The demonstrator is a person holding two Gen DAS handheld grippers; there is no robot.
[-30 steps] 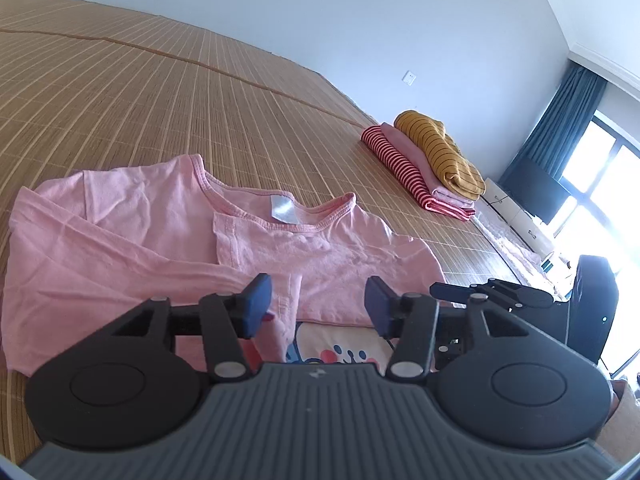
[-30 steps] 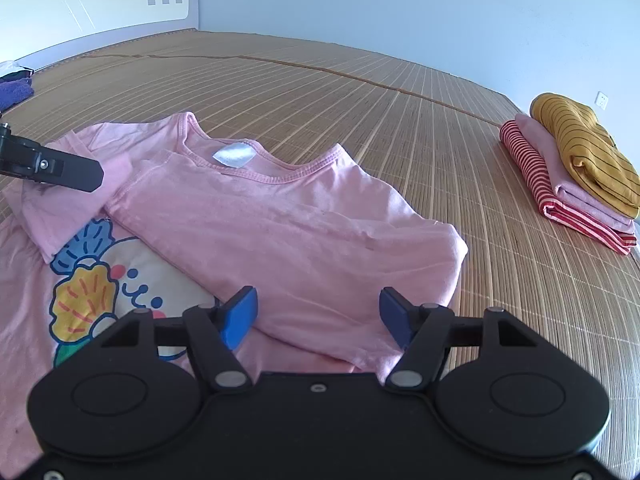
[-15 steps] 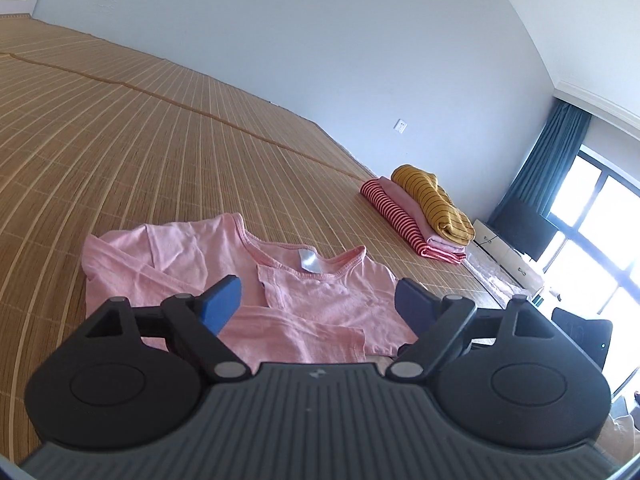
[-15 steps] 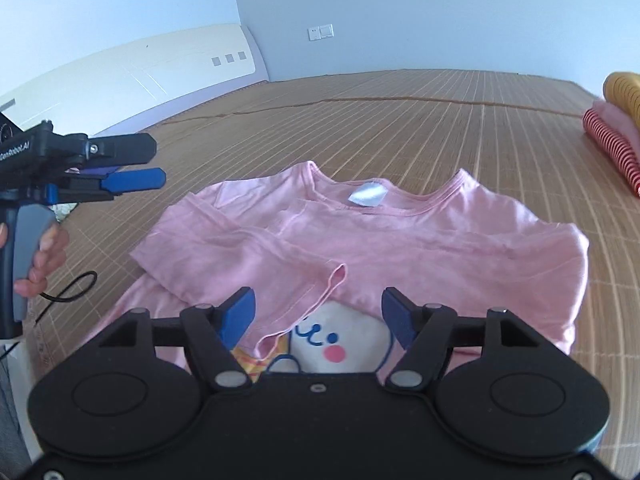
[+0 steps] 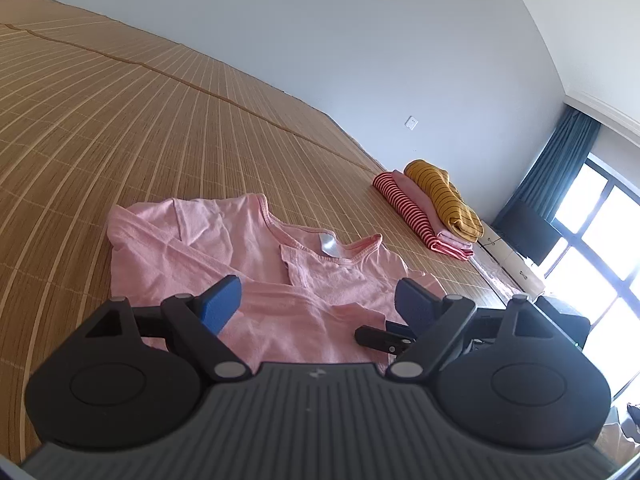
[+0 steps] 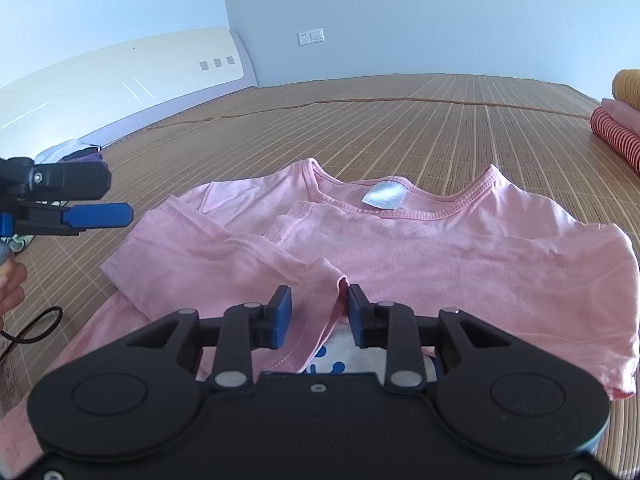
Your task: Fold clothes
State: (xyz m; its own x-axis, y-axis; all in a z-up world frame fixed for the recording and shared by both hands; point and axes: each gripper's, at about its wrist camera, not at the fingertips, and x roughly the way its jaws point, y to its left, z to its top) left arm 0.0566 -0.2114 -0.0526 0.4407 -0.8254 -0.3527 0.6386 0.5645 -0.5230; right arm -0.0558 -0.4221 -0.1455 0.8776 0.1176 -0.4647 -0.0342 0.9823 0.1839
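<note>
A pink long-sleeved shirt [image 6: 460,256] lies on the bamboo mat [image 6: 440,120], both sleeves folded across its chest, a white neck label [image 6: 382,197] at the collar. It also shows in the left wrist view [image 5: 256,264]. My right gripper [image 6: 319,312] is low over the shirt's middle, jaws narrowed around a sleeve cuff [image 6: 340,292] but with a gap; they do not pinch it. My left gripper [image 5: 318,300] is wide open and empty above the shirt. It shows at the left in the right wrist view [image 6: 80,208].
A stack of folded clothes [image 5: 432,208], red-striped, pink and mustard, lies at the mat's far right edge. A white headboard [image 6: 120,80] stands at the far left, loose clothes [image 6: 76,152] beside it. A window and blue curtain [image 5: 560,168] are at the right.
My right gripper has dropped towards the shirt and its jaws have narrowed around the sleeve cuff. My left gripper has lifted off the shirt and opened wider.
</note>
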